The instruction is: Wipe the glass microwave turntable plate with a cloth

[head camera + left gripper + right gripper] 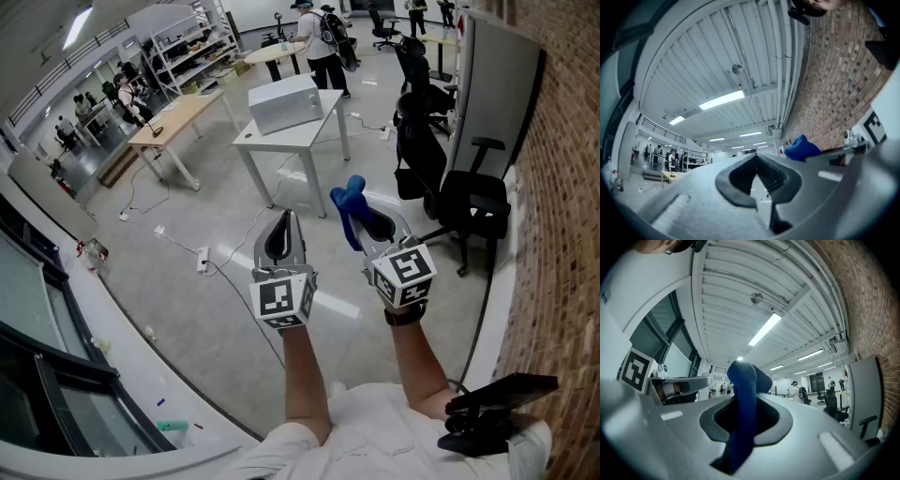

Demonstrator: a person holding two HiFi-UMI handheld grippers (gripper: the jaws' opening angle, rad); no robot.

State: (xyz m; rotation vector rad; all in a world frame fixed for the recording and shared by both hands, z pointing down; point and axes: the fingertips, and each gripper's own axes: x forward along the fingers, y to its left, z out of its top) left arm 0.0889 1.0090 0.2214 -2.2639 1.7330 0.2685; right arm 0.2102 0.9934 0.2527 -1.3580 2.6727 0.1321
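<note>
Over office floor [187, 309], the right gripper [746, 404] grips blue cloth [743, 378] between its jaws.

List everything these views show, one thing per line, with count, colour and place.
cloth: one, blue, gripped in the right claw
table: one, white, mid-floor ahead
box: one, grey, on the white table
long table: one, wood-topped, further left
office chairs: several, black, along the right side
brick wall: one, brown, far right
power strip: one, white, on the floor with cables
people: several, standing in the background
glass turntable plate: none in view
left claw: one, grey, held up, shut on nothing
right claw: one, grey, held up, shut on the cloth
</note>
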